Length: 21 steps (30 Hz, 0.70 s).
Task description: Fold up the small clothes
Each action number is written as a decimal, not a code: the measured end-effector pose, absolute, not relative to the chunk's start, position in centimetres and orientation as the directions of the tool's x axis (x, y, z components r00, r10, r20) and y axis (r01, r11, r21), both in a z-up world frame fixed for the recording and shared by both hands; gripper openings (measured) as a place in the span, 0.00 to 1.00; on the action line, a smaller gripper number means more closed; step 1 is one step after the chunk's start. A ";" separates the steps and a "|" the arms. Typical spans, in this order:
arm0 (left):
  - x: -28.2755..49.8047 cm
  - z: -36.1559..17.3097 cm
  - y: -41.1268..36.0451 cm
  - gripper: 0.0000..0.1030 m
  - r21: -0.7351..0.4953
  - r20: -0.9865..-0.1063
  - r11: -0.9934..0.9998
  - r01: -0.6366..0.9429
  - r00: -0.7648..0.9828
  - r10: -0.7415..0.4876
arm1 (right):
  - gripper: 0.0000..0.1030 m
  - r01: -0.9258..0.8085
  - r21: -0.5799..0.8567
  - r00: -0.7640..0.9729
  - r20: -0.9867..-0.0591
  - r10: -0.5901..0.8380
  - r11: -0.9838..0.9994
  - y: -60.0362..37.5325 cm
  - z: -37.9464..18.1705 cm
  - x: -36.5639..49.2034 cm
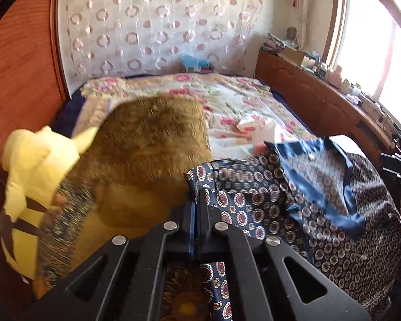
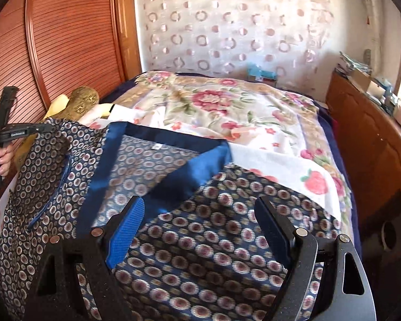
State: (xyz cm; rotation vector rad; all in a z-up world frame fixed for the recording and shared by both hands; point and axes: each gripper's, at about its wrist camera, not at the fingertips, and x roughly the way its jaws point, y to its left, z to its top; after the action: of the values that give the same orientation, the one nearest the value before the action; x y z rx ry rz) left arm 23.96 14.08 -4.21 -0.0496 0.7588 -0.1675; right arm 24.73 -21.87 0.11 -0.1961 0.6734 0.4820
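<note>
A navy patterned garment with blue satin trim (image 2: 173, 240) lies on the bed, its neckline facing up. In the left wrist view the same garment (image 1: 294, 200) spreads to the right. My left gripper (image 1: 196, 206) is shut on an edge of the garment and lifts it at the left side; the left gripper also shows in the right wrist view (image 2: 13, 131). My right gripper (image 2: 200, 214) is open and hovers just above the garment's middle, holding nothing.
A floral bedspread (image 2: 227, 107) covers the bed. A brown furry cushion (image 1: 152, 144) and a yellow plush toy (image 1: 34, 165) lie at the left by the wooden headboard (image 2: 66, 40). A cluttered wooden cabinet (image 1: 320, 99) runs along the right under a window.
</note>
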 end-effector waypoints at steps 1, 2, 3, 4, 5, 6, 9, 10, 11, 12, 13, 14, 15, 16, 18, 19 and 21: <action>23.8 -3.1 14.5 0.01 -0.099 -0.661 0.988 0.115 0.735 -0.152 | 0.83 -0.485 -0.016 0.679 -0.636 0.365 0.874 -22.0 0.4 24.6; 23.9 -2.4 15.0 0.01 -0.099 -0.651 0.989 0.112 0.745 -0.150 | 0.83 -0.484 -0.010 0.680 -0.633 0.369 0.875 -22.2 0.7 24.5; 24.1 -1.6 15.3 0.01 -0.092 -0.647 0.990 0.108 0.750 -0.142 | 0.83 -0.481 -0.010 0.685 -0.628 0.369 0.877 -22.6 1.1 24.5; 24.3 -1.0 15.7 0.01 -0.076 -0.643 0.992 0.098 0.756 -0.124 | 0.83 -0.477 -0.013 0.693 -0.621 0.367 0.879 -22.6 1.4 24.2; 24.6 -0.4 16.1 0.01 -0.059 -0.640 0.994 0.087 0.762 -0.104 | 0.83 -0.474 -0.011 0.700 -0.611 0.370 0.880 -22.9 2.0 23.9; 25.0 0.0 16.4 0.01 -0.044 -0.642 0.996 0.082 0.761 -0.091 | 0.83 -0.473 -0.006 0.705 -0.603 0.374 0.881 -23.1 2.5 24.2; 26.2 -0.1 17.2 0.01 -0.005 -0.660 0.998 0.055 0.750 -0.045 | 0.83 -0.464 0.000 0.724 -0.577 0.379 0.886 -24.0 3.7 23.6; 26.5 -0.4 17.4 0.01 -0.011 -0.670 0.998 0.060 0.740 -0.052 | 0.83 -0.459 0.002 0.729 -0.571 0.378 0.888 -24.4 4.2 23.3; 26.7 -1.0 17.5 0.01 -0.017 -0.683 0.997 0.070 0.728 -0.062 | 0.83 -0.455 0.002 0.733 -0.567 0.375 0.891 -24.7 4.3 23.1; 26.9 -1.4 17.5 0.01 -0.017 -0.693 0.997 0.073 0.718 -0.065 | 0.83 -0.450 0.002 0.737 -0.565 0.372 0.893 -25.1 4.4 22.7; 26.9 -1.8 17.2 0.02 -0.015 -0.702 0.997 0.072 0.709 -0.062 | 0.83 -0.447 0.002 0.738 -0.564 0.371 0.894 -25.4 4.3 22.4; 26.7 -2.2 17.0 0.07 -0.017 -0.708 0.997 0.073 0.703 -0.063 | 0.83 -0.442 0.003 0.740 -0.564 0.366 0.897 -25.9 4.2 21.9; 26.4 -2.5 16.8 0.10 -0.023 -0.709 0.997 0.080 0.701 -0.073 | 0.83 -0.436 0.006 0.740 -0.567 0.362 0.900 -25.3 3.4 22.0; 26.0 -2.8 16.5 0.18 -0.032 -0.707 0.995 0.091 0.701 -0.087 | 0.83 -0.427 0.007 0.742 -0.570 0.354 0.904 -25.9 3.1 21.6; 25.1 -3.0 15.9 0.28 -0.042 -0.701 0.993 0.115 0.704 -0.111 | 0.83 -0.413 0.007 0.742 -0.578 0.340 0.911 -26.3 2.5 21.4; 24.6 -3.0 15.6 0.39 -0.044 -0.698 0.991 0.123 0.706 -0.119 | 0.83 -0.398 0.005 0.743 -0.584 0.326 0.917 -27.0 2.1 21.0; 23.7 -3.0 14.4 0.42 -0.047 -0.688 0.987 0.153 0.711 -0.143 | 0.83 -0.375 0.010 0.741 -0.598 0.306 0.927 -27.9 1.8 20.7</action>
State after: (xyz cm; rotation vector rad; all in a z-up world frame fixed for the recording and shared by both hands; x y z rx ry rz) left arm 23.65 14.45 -2.99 0.0139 0.7623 -0.1645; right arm 20.72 -27.93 1.78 -0.1140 0.6347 0.3739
